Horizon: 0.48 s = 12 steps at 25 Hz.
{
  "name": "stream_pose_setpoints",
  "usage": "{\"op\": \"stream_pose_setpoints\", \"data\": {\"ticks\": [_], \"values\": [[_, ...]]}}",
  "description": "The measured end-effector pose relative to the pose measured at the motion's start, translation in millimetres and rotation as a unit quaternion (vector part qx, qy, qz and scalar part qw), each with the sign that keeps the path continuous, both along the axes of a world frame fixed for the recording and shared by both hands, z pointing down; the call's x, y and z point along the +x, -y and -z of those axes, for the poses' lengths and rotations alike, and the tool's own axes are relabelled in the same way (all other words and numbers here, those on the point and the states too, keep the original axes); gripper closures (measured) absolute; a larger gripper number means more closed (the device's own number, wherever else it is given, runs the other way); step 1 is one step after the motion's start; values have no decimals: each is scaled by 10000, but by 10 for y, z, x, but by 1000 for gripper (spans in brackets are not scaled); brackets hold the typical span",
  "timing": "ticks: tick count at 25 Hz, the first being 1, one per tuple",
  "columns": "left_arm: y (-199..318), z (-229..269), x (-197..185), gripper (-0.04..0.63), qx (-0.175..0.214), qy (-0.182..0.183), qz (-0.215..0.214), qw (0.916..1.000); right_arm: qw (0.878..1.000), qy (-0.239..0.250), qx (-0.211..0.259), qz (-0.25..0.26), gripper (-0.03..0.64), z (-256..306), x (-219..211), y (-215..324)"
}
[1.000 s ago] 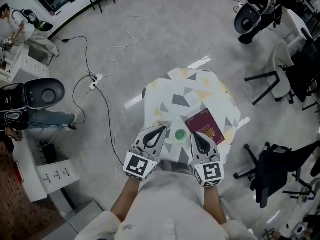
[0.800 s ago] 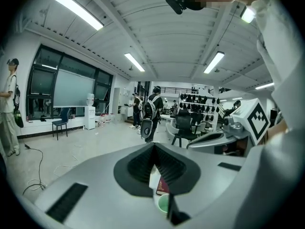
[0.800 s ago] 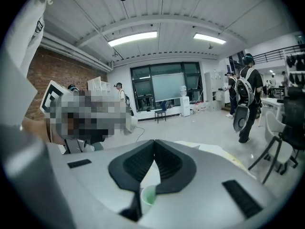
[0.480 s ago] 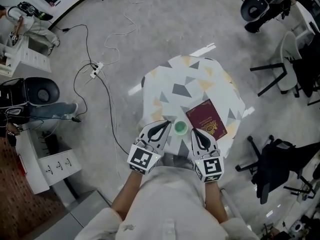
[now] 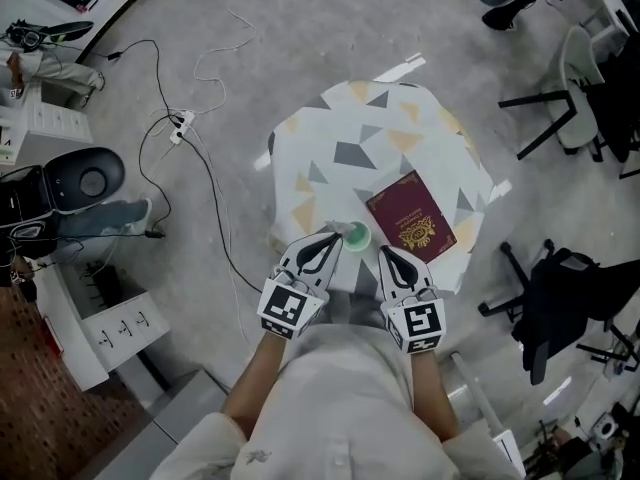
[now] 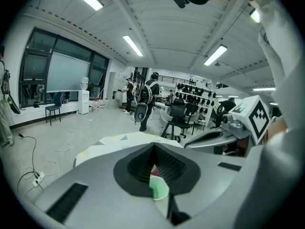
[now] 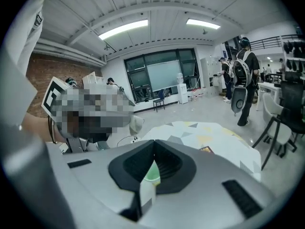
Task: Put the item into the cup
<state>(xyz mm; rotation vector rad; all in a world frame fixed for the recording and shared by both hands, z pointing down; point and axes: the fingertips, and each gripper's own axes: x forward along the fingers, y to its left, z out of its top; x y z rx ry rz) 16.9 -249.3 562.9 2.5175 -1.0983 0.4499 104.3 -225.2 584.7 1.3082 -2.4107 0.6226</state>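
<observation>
Cup [image 5: 357, 235] near table [image 5: 385, 123] edge

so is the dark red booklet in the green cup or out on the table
Out: the dark red booklet lies flat on the patterned table beside the small green cup.

A small table [image 5: 380, 118] on the grey floor [image 5: 300, 48], covered with a white cloth with grey and yellow triangles. Close to the near edge, a little green cup [image 5: 357, 235], standing up. Just beside it on the right, a dark red booklet [image 5: 411, 216] with a gold picture, lying flat and turned a bit crooked.
</observation>
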Motion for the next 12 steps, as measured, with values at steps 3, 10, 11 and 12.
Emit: {"op": "stream_pose_setpoints", "data": {"ticks": [3, 10, 11, 12], "values": [[-10, -67, 76, 584, -58, 27, -130, 9999, 10000, 8, -70, -36, 611, -75, 23, -24], [-88, -326, 155, 584, -260, 169, -322, 9990, 9998, 4, -196, -91, 611, -234, 49, -82], [-94, -355, 161, 584, -281, 182, -336, 9989, 9997, 4, -209, -100, 611, -254, 50, -89], [-96, -376, 169, 584, -294, 193, -349, 9988, 9997, 3, -222, -110, 611, -275, 50, -96]]}}
